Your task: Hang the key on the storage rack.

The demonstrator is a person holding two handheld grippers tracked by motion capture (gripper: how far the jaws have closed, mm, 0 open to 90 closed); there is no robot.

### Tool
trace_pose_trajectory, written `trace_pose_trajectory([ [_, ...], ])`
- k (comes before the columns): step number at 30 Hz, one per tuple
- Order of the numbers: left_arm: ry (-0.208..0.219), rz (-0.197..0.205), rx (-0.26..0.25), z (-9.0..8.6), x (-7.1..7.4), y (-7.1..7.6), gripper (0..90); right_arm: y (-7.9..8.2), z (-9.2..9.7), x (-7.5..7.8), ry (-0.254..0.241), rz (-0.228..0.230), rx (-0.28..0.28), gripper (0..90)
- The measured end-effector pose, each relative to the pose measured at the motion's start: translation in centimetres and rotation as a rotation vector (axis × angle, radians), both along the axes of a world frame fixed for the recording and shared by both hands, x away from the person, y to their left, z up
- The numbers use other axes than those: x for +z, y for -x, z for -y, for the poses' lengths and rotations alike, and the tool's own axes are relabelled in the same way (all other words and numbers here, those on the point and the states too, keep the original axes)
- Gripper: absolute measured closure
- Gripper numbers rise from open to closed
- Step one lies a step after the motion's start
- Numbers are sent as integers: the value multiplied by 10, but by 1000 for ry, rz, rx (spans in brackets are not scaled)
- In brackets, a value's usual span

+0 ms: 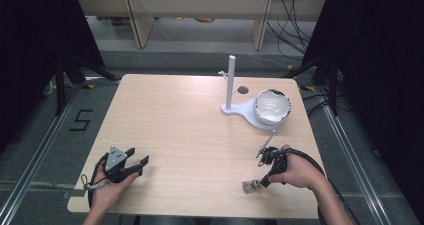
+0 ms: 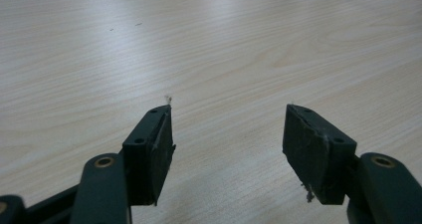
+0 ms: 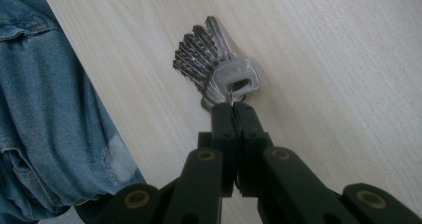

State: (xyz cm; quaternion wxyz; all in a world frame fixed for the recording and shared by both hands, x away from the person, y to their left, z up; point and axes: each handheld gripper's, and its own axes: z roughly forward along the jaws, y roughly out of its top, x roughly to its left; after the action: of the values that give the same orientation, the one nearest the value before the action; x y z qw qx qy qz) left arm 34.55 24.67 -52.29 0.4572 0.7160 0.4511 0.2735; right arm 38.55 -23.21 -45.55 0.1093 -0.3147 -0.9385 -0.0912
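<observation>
The right tool (image 3: 233, 107) was clamped tight on a bunch of keys (image 3: 214, 67). The jaws were pressed together on the small ring at the top of the keys, and very little metal was held between them. The keys could slip out if the tool were lifted fast or swung, because the ring is thin and smooth. If the jaws were loosened even a little, the bunch would likely drop onto the tabletop (image 1: 190, 130) or slide off its near edge, which was close by.

In the right gripper view the keys were fanned out just past the tips of the jaws, with the teeth pointed away from the tool. From that view it could not be told whether the keys were lying on the wood or were lifted a little off it. In the high view the keys (image 1: 251, 186) were seen near the near right corner of the tabletop, just beside the right tool (image 1: 265, 179).

A white stand (image 1: 230, 85) with a tall post and a white bowl (image 1: 272, 106) was placed by the far right edge, well apart from the keys. The stand could be knocked over if the keys were swung into it.

The left tool (image 1: 141, 165) was held near the near left corner with its jaws apart and nothing between them.
</observation>
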Motion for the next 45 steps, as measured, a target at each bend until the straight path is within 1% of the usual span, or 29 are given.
trace_pose_trajectory([
  [1,0,0,0,0,0,0,362,-1,0,1,-4,14,2,896],
  [3,0,-1,1,0,0,0,363,-2,0,3,-6,15,12,896],
  [5,0,-1,1,0,0,0,362,-3,0,6,-11,20,11,896],
  [6,0,-1,1,0,0,0,363,-3,0,9,-3,32,0,896],
  [8,0,-1,1,0,0,0,362,-4,0,12,-4,33,16,896],
  [11,0,-2,1,0,0,0,362,-5,-1,15,-1,38,13,896],
  [12,0,-2,1,0,0,0,362,-6,-1,19,-5,44,-6,896],
  [15,1,-2,1,0,0,0,362,-6,-2,23,-1,51,-24,896],
  [16,2,-2,2,0,0,0,362,-11,-1,26,4,68,28,896],
  [17,2,-2,2,0,0,0,361,-11,-1,26,4,68,28,896],
  [18,3,-1,1,0,0,0,361,-12,-1,27,-6,82,35,896],
  [19,3,-1,2,0,0,0,361,-12,-2,29,-12,91,31,896],
  [20,3,0,1,0,0,0,361,-15,-3,33,0,103,38,896],
  [22,2,0,1,0,0,0,361,-16,-4,35,2,107,38,896],
  [24,0,0,0,0,0,0,361,-19,-6,41,7,123,32,896],
  [25,0,0,0,0,0,0,361,-20,-6,43,-4,134,36,896],
  [27,2,-1,1,0,0,0,361,-21,-7,45,-3,142,38,896],
  [28,2,0,1,0,0,0,361,-22,-8,50,-4,150,15,896],
  [29,2,0,1,0,0,0,361,-22,-8,50,-4,150,15,896],
  [31,1,0,1,0,0,0,361,-25,-10,58,-10,181,10,896],
  [32,0,0,1,0,0,0,361,-26,-11,60,-23,194,2,896],
  [34,0,-1,1,0,0,0,361,-27,-12,66,-32,215,-19,896],
  [35,0,-1,1,0,0,0,361,-27,-12,66,-32,215,-19,896],
  [37,1,-1,2,0,0,0,361,-30,-14,72,-47,259,-29,896],
  [40,1,-1,2,0,0,0,361,-33,-16,77,-65,304,-44,896],
  [41,1,-1,2,0,0,0,361,-34,-16,78,-79,315,-43,896],
  [42,-1,-2,2,0,0,0,361,-35,-17,80,-79,326,-58,896],
  [43,-1,-2,2,0,0,0,361,-35,-17,80,-79,326,-58,896],
  [45,1,-1,0,0,0,0,361,-37,-18,82,-102,359,-63,896],
])
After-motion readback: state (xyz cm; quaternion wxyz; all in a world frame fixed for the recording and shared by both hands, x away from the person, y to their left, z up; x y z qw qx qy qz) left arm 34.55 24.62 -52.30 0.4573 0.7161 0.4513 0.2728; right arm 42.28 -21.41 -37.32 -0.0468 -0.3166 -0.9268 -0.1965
